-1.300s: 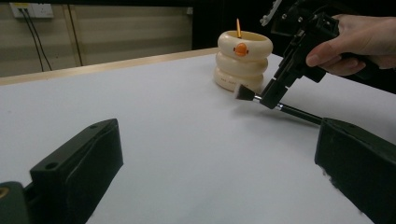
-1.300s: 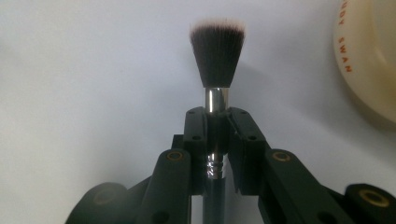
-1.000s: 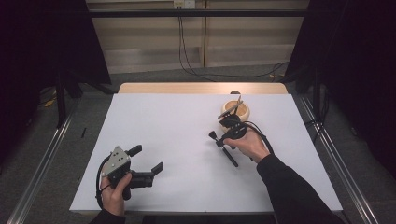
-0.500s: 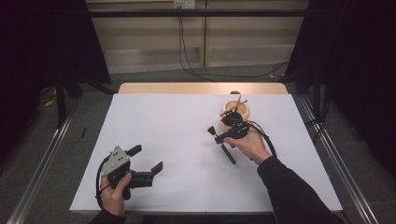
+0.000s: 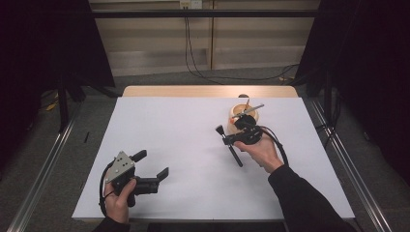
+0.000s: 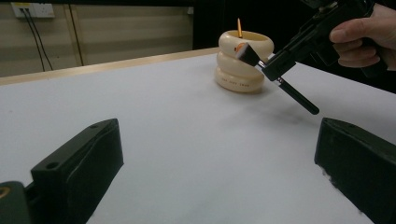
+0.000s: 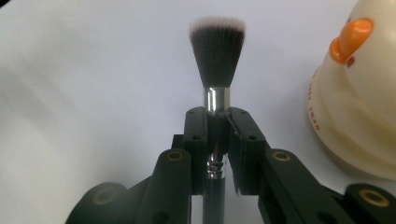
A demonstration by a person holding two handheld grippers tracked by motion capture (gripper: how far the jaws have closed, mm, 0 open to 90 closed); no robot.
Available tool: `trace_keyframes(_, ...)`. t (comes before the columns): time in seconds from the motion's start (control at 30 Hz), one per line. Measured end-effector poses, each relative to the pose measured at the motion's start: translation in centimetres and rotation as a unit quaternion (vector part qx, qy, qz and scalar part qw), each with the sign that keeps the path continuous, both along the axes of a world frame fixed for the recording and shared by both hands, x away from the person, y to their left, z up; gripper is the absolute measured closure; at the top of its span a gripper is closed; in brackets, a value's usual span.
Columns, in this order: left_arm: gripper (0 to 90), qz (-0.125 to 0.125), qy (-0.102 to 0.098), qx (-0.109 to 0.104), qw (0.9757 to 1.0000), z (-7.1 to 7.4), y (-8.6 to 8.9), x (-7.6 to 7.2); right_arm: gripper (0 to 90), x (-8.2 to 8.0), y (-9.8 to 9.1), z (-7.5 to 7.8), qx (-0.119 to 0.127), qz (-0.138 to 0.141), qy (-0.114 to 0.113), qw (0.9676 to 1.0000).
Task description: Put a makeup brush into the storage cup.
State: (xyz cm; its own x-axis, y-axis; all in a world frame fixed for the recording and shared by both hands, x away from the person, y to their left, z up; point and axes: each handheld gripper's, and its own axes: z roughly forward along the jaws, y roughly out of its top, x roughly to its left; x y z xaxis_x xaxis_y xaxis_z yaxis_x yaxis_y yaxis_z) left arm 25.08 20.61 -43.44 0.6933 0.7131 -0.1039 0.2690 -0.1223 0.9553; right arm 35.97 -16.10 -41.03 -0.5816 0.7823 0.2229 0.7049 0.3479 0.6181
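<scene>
The brush (image 7: 217,51) handle's lower end is cut off at the bottom edge of the right gripper view; the cream holder (image 7: 357,93) runs off its right edge.

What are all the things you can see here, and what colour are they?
Makeup brush: one, black handle and dark bristles with pale tips, silver collar, clamped in the right gripper above the table.
Holder: one, cream, ringed, with an orange bit; far right part of the table, thin sticks poking out of it.
Table: one, white top with a wooden far edge.
Cables: a few, dark, on the floor and wall behind the table.
Left gripper: one, black with a grey plate, jaws apart, near left of the table.
Right gripper: one, black, shut on the brush.
</scene>
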Motion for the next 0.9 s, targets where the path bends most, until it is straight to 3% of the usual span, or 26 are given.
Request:
trace_keyframes(0.27,1.0,0.0,-0.001,0.0,1.0,0.0,0.0,0.0,78.7,-0.3,-0.3,0.5,0.019,-0.005,-0.026,0.9995)
trace_keyframes(0.5,1.0,0.0,-0.001,0.002,1.0,0.0,0.0,0.0,78.8,-0.6,-0.7,1.0,0.047,-0.009,-0.063,0.9968)
trace_keyframes(0.77,1.0,0.0,0.0,0.001,1.0,0.0,0.0,0.0,78.8,-1.3,-0.8,1.9,0.081,-0.01,-0.109,0.9907)
trace_keyframes(0.9,1.0,0.0,0.0,0.002,1.0,0.0,0.0,0.0,78.8,-1.5,-1.2,2.1,0.095,-0.019,-0.12,0.9881)
